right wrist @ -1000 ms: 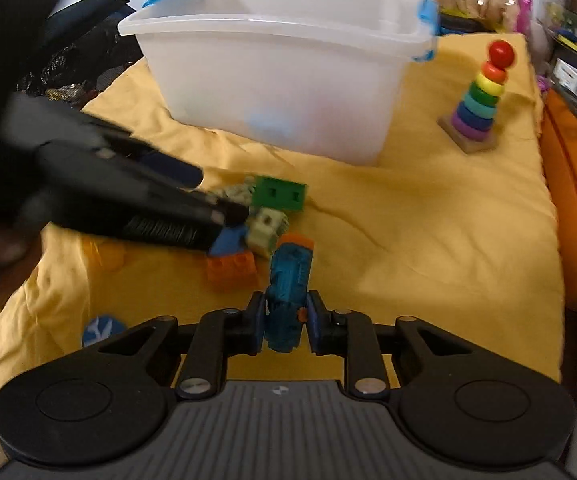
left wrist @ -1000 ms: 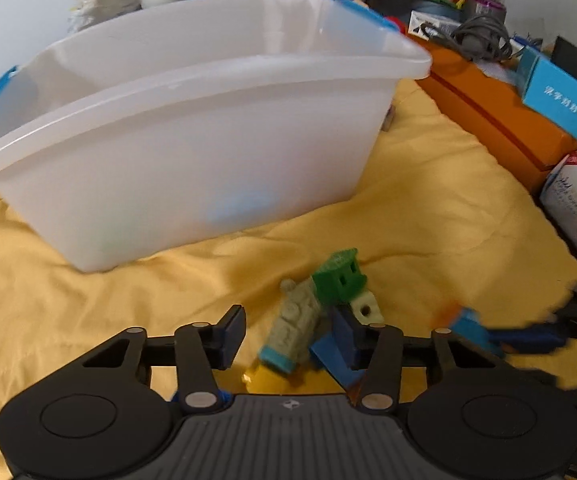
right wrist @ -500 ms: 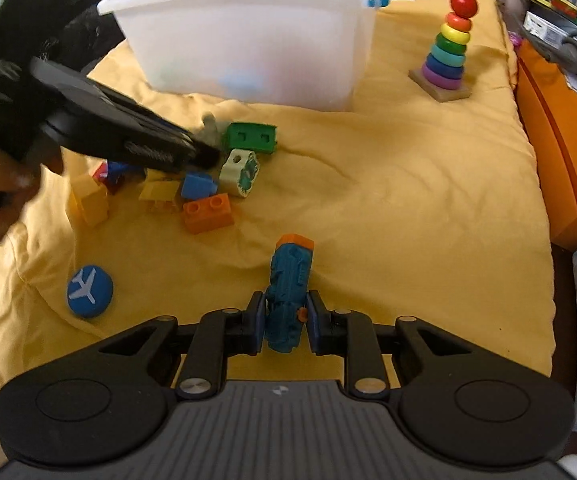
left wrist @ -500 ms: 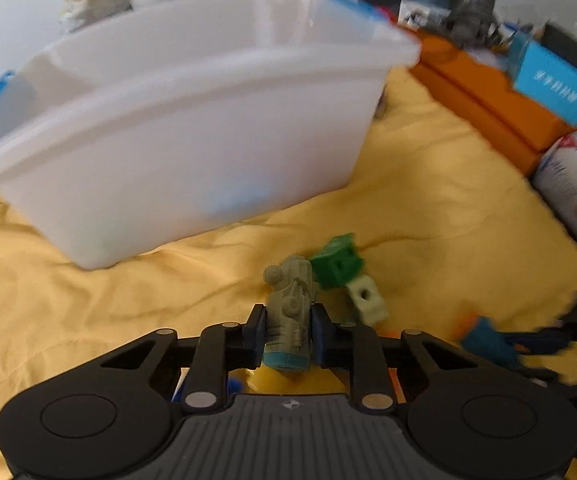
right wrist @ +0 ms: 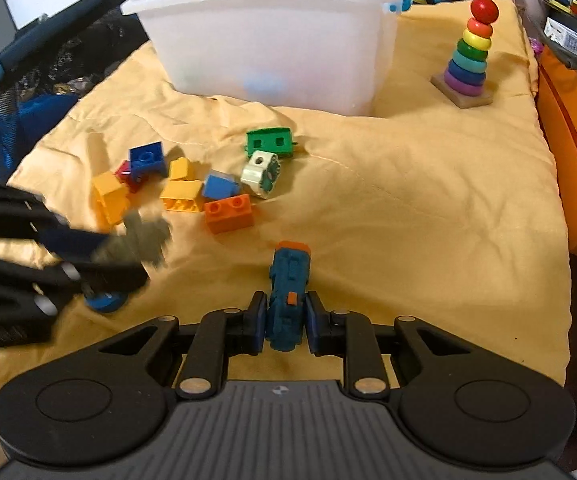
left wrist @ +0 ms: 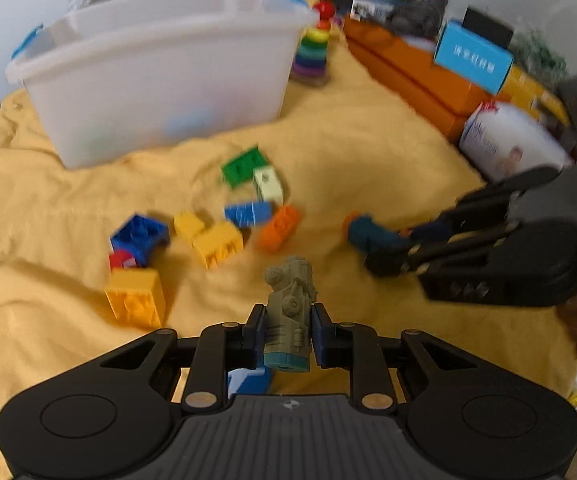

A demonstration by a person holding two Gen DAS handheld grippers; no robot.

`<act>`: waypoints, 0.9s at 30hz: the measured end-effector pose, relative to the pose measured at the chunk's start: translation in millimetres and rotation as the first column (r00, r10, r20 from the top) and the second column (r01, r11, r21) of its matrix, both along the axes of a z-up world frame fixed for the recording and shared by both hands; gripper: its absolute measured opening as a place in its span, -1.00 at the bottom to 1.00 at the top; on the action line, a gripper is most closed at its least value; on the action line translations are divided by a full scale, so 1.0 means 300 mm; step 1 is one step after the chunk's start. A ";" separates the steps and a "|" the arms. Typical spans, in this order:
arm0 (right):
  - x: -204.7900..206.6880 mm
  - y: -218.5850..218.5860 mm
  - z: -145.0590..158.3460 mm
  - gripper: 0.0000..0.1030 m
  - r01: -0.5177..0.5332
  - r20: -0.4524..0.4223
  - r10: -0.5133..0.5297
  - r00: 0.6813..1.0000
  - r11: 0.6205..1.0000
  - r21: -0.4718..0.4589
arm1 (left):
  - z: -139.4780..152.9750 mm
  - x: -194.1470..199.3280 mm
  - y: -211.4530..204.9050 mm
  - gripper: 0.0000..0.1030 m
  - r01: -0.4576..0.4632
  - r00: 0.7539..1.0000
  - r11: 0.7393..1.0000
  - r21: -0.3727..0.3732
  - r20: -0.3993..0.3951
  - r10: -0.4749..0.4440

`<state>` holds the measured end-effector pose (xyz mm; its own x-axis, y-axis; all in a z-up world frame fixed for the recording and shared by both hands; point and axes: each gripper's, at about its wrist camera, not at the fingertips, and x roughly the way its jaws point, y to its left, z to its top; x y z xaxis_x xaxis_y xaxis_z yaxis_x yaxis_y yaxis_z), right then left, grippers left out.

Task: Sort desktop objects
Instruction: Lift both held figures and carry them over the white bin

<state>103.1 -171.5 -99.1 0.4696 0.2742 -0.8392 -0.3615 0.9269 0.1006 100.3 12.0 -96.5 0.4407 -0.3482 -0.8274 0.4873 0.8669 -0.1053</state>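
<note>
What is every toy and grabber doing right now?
left gripper: shut on the grey-green toy train
right gripper: shut on the blue toy train
white bin: open, upright on the yellow cloth
ring stacker: upright, fully stacked
building blocks: loose on the cloth

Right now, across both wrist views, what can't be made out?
- White bin: contents. Both views look at its frosted wall; only faint blue and green smudges show.
- Blue disc: mostly hidden in the right wrist view by the left gripper; cut off by the fingers in the left.
- Grey-green toy train: smeared by motion blur in the right wrist view.
- Blue box: print too blurred to read, left wrist view.
</note>
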 end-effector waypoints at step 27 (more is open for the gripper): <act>0.015 0.041 0.094 -0.57 -0.015 0.083 0.015 0.996 1.000 0.000 | 0.099 0.018 0.078 -0.48 -0.049 0.997 0.994 -0.096 0.062 0.055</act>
